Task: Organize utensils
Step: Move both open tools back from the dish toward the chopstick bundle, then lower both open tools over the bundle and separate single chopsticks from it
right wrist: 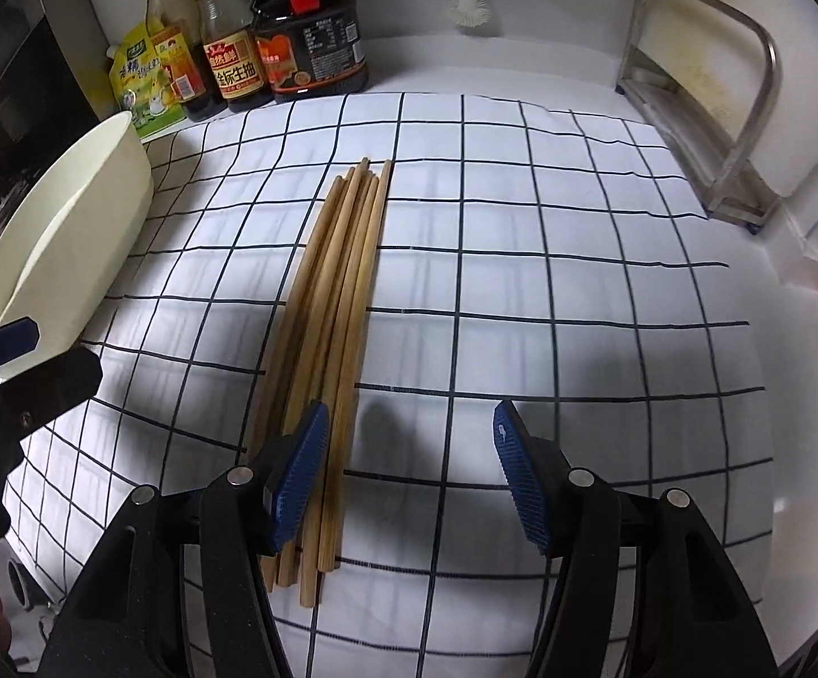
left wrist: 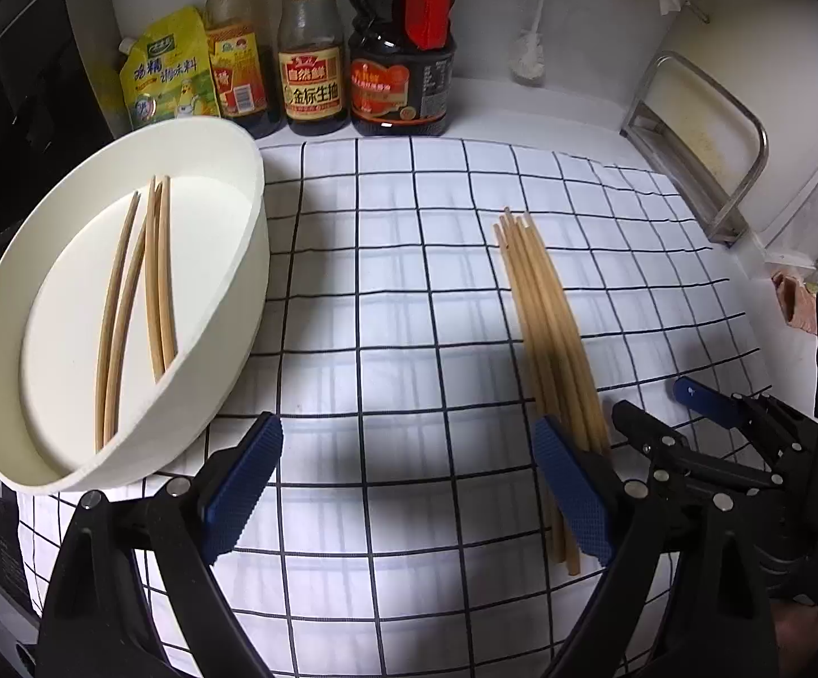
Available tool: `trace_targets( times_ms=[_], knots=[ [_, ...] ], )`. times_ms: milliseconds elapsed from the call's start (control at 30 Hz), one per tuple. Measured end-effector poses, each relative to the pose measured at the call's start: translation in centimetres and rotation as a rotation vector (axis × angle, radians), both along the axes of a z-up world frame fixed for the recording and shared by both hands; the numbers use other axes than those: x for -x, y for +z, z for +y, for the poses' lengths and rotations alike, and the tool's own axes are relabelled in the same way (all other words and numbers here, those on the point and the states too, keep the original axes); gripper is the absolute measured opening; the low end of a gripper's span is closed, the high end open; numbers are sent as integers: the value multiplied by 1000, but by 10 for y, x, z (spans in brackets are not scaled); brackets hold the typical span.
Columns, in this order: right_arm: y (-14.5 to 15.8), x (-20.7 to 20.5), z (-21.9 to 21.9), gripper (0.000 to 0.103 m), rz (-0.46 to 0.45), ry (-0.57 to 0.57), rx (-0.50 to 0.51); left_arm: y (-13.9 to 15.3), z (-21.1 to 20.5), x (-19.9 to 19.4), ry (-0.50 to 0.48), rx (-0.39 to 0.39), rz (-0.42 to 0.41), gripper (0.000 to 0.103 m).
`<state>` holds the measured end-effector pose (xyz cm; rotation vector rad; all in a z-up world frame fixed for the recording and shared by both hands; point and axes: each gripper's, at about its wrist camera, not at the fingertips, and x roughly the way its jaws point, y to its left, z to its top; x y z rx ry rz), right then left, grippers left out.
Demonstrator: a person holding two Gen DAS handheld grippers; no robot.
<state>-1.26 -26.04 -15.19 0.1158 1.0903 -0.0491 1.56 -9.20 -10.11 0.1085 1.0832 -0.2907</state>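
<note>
A white counter [right wrist: 522, 65] draped in a grid-checked cloth [right wrist: 522, 282] meets a white wall, where sauce bottles [left wrist: 364, 56] and a yellow seasoning pouch [left wrist: 169, 70] stand beside a metal rack [right wrist: 703, 113] under hard overhead light.

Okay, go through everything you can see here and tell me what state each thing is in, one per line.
Left gripper: jaws open, empty.
Right gripper: jaws open, empty.
Chopstick bundle: lying flat on the cloth, not gripped.
Tray: holds four chopsticks, lying loose.
Cloth: spread flat, slightly wrinkled.
Sauce bottles: upright, capped.
Yellow pouch: upright, capped.
</note>
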Motion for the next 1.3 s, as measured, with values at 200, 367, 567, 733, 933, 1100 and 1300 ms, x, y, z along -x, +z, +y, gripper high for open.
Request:
trace_targets(
  times_ms=[200, 367, 567, 733, 933, 1100, 1300],
  knots=[
    [-9, -3, 2, 58, 9, 3, 16, -8, 1, 1, 7, -15, 8, 89],
    [-13, -4, 3, 58, 12, 17, 20, -11, 0, 1, 15, -18, 10, 89],
    [-14, -6, -3, 58, 6, 24, 26, -16, -9, 3, 4, -21, 15, 89],
    [-14, -6, -14, 58, 1, 12, 27, -24, -17, 0, 4, -12, 18, 89],
    [-15, -1, -35, 58, -6, -17, 18, -31, -29, -1, -7, -15, 11, 89],
    [-14, 1, -44, 58, -17, -30, 2, -40, -35, -4, -9, -21, 24, 89],
    [-11, 5, -38, 58, -42, 10, 0, -48, -40, -5, -6, -40, 33, 89]
  ],
)
